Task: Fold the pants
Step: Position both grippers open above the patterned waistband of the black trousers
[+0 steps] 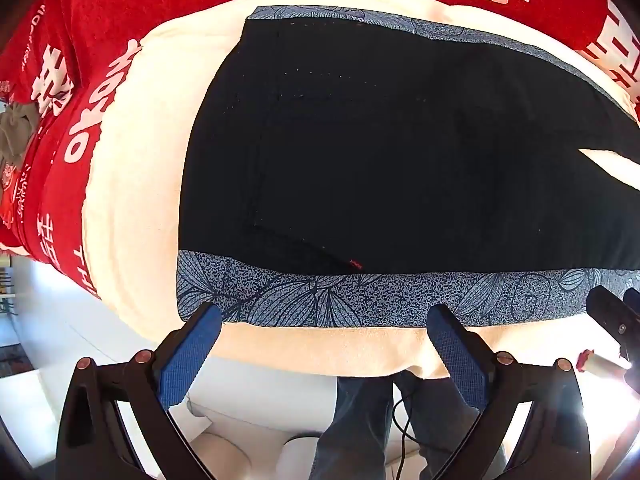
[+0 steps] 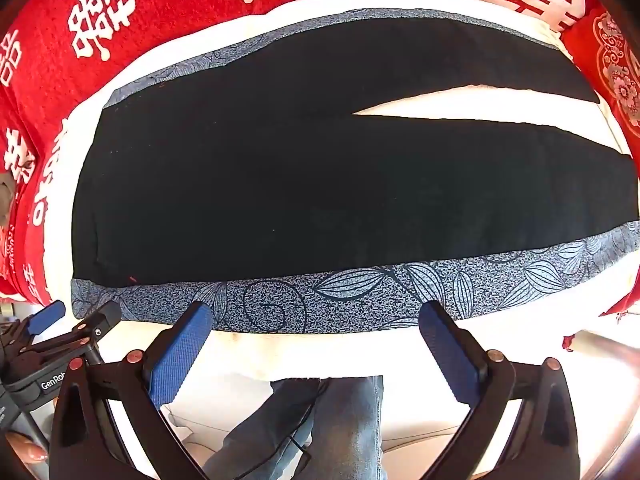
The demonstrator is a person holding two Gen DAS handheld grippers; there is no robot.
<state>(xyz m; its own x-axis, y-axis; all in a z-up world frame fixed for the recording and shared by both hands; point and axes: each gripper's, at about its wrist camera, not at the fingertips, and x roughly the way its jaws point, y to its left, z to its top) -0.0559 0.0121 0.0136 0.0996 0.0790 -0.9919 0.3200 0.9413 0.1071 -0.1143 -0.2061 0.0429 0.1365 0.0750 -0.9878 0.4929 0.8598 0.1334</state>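
Note:
Black pants (image 1: 400, 152) with blue-grey floral side bands lie spread flat on a cream cloth (image 1: 132, 184), waist to the left, legs to the right. In the right wrist view the pants (image 2: 280, 184) show both legs with a cream gap between them. My left gripper (image 1: 324, 316) is open and empty, its blue pads at the near floral band (image 1: 320, 300) close to the waist. My right gripper (image 2: 316, 316) is open and empty at the same near band (image 2: 360, 292), further along the leg. Each gripper shows in the other's view, the right one (image 1: 612, 300) and the left one (image 2: 76, 316).
A red cover with white characters (image 2: 100, 12) surrounds the cream cloth. The surface's near edge lies just below the grippers. The person's jeans-clad legs (image 2: 320, 428) and a thin black cable (image 1: 400, 412) are below it over a white floor.

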